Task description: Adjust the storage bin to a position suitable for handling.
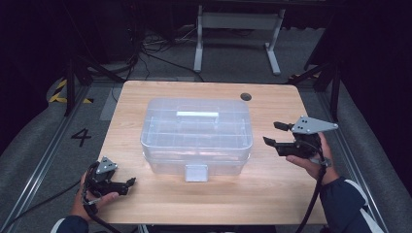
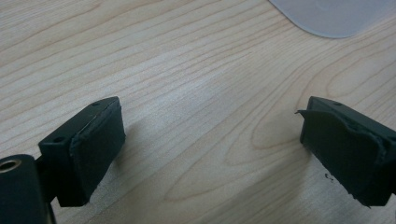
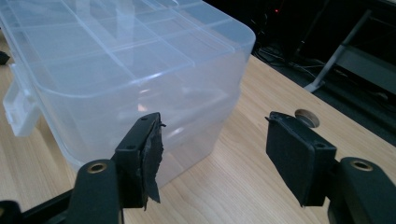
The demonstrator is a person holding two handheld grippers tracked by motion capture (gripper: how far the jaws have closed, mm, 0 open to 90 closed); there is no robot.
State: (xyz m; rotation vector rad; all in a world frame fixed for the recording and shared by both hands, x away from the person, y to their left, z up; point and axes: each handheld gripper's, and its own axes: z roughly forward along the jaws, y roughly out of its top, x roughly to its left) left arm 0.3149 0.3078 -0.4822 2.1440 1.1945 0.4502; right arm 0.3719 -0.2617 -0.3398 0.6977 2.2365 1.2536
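A clear plastic storage box [image 1: 197, 131] with a closed lid, a white handle [image 1: 197, 114] on top and a front latch [image 1: 196, 172] stands in the middle of the wooden table [image 1: 160, 206]. My left gripper [image 1: 130, 184] lies low at the table's front left, pointing right. In the left gripper view its jaws [image 2: 210, 140] are open over bare wood, with a corner of the box [image 2: 336, 16] far ahead. My right gripper [image 1: 272, 133] hovers right of the box, open and empty. The right gripper view has it [image 3: 215, 140] facing the box's corner [image 3: 116, 60], with the latch [image 3: 16, 107] at left.
A round cable hole [image 1: 246, 96] sits in the table's far right area, also in the right gripper view as a hole [image 3: 307, 117]. Beyond the table stand a white desk frame [image 1: 238, 29] and cables on the floor. Metal rails run along both sides.
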